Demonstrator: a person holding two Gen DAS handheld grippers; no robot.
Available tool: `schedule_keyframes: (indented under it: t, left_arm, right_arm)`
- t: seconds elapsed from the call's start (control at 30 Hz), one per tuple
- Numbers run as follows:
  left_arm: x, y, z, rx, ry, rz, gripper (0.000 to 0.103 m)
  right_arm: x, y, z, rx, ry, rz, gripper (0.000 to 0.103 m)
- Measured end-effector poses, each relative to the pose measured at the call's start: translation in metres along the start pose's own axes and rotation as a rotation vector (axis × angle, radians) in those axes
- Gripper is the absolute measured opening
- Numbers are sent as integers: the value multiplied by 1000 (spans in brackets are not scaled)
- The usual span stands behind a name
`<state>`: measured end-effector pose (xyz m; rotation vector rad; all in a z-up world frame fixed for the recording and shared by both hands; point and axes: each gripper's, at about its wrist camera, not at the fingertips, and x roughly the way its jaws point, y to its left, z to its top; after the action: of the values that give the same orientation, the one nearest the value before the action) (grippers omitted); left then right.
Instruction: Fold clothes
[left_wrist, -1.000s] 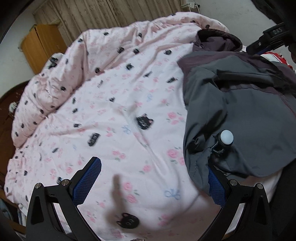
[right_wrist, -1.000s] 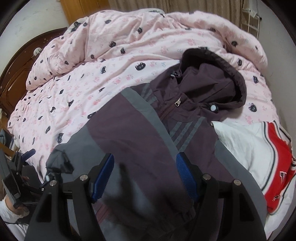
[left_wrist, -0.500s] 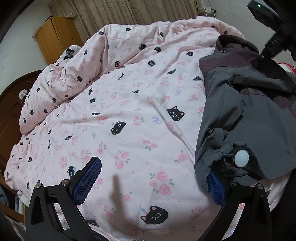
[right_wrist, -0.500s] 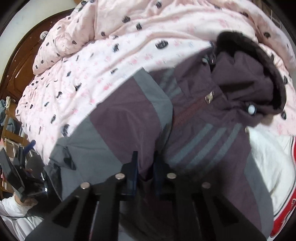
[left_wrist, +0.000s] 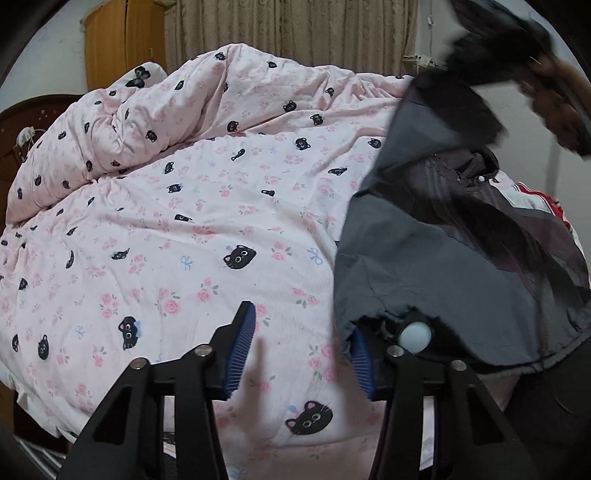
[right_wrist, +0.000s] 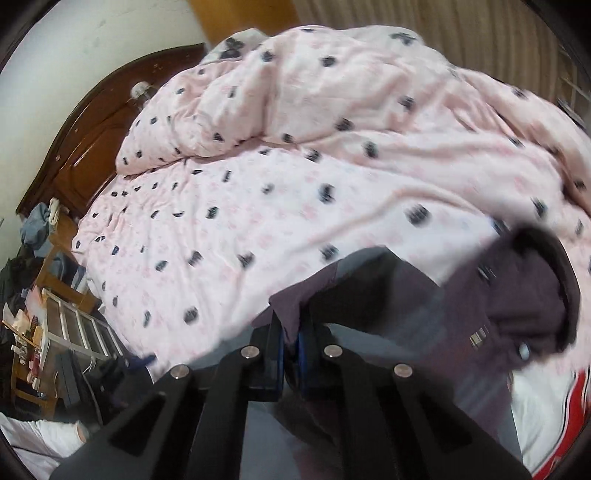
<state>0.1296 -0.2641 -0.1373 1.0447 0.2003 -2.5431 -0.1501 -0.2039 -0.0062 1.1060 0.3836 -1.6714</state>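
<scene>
Right wrist: right gripper (right_wrist: 290, 345), open earlier, now clamps jacket (right_wrist: 498, 314) fold, lifted; left gripper (left_wrist: 301, 347) closing at hem, not yet pinching.

Colours on the bed: pink print, grey-purple jacket

Quilt (left_wrist: 207, 206) is showing pale pink with black cat faces, pink roses and small blue bows. Jacket (left_wrist: 436, 266) is showing slate grey panels beside dark purple ones, with grey stripes across the purple chest; its hood (right_wrist: 532, 291) is reading dark purple with a near-black rim, and a white toggle (left_wrist: 415, 334) is hanging at the hem. Garment (right_wrist: 546, 417) is showing white with red and dark stripes. Pads (left_wrist: 242, 345) are showing blue on black frames. Headboard (right_wrist: 88, 147) is reading dark reddish brown, wardrobe (left_wrist: 122, 44) orange-brown, curtain (left_wrist: 295, 33) beige.
</scene>
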Motion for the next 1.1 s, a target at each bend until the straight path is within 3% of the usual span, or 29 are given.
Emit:
schedule_keyframes:
  t: [0.27, 0.6, 0.7, 0.93, 1.03, 1.1]
  left_arm:
    - [-7, 16, -9, 7, 27, 19, 15]
    - [-30, 62, -24, -81, 64, 97, 15]
    - [-37, 76, -29, -100, 84, 146, 15]
    - [-49, 110, -39, -172, 125, 224, 15]
    - [-52, 115, -43, -181, 139, 253, 16]
    - [-54, 116, -45, -179, 142, 270, 23]
  right_arm:
    - [82, 70, 58, -79, 76, 5, 6]
    - [185, 156, 102, -132, 144, 30, 5]
    - [220, 193, 105, -172, 184, 62, 5]
    - [278, 267, 85, -307, 251, 44, 7]
    - [290, 284, 76, -351, 271, 39, 19]
    - [292, 288, 71, -362, 269, 42, 38]
